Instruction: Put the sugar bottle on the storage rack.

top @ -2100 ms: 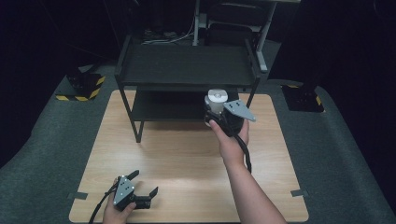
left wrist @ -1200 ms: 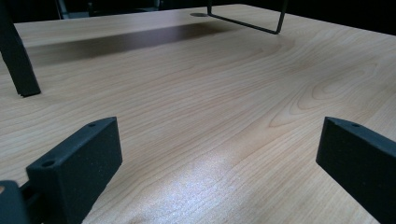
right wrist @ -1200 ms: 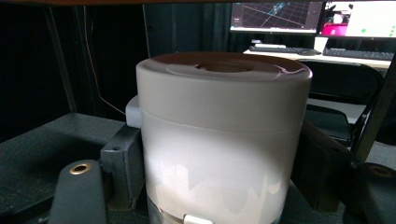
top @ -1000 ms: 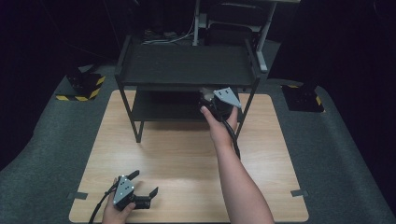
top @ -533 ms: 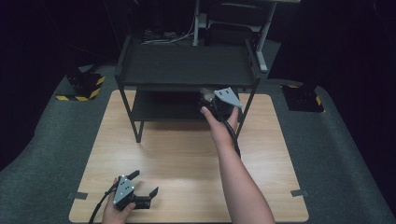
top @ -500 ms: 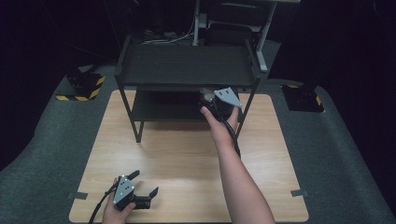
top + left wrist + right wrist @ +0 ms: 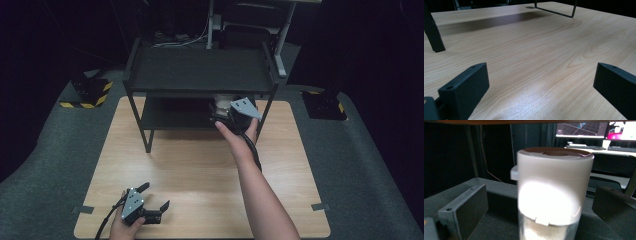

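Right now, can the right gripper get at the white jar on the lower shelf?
Probably yes. The right gripper sits at the lower shelf with its jaws open on either side of the jar, neither pad pressing on it. Nothing stands between; closing should grip it.

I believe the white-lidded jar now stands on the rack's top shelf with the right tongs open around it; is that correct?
Not quite: the white-lidded jar stands on the lower shelf of the rack, under the top one, as the high view shows. The rest holds: in the right gripper view the right tongs have just been opening, and their jaws stand apart on either side of the jar, clear of its walls.
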Demonstrator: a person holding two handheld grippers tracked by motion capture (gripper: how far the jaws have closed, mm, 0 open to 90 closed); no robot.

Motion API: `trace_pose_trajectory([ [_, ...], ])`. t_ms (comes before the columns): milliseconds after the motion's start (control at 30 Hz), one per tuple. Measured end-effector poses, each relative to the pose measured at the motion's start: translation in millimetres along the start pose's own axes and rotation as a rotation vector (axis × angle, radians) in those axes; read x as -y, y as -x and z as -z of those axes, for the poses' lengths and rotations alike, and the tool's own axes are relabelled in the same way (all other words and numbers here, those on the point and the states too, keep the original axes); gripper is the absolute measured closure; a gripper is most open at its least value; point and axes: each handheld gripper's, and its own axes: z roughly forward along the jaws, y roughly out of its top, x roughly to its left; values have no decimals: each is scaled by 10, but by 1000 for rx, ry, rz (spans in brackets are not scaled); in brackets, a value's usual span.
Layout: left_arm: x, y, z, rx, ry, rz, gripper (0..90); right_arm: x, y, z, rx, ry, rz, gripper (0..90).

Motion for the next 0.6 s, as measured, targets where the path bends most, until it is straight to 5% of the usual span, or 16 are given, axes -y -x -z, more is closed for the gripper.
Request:
trace_pose_trajectory([
  [600,-2,17,-3,-7,-2,-3,5,287,95,609,-96,47,35,0],
])
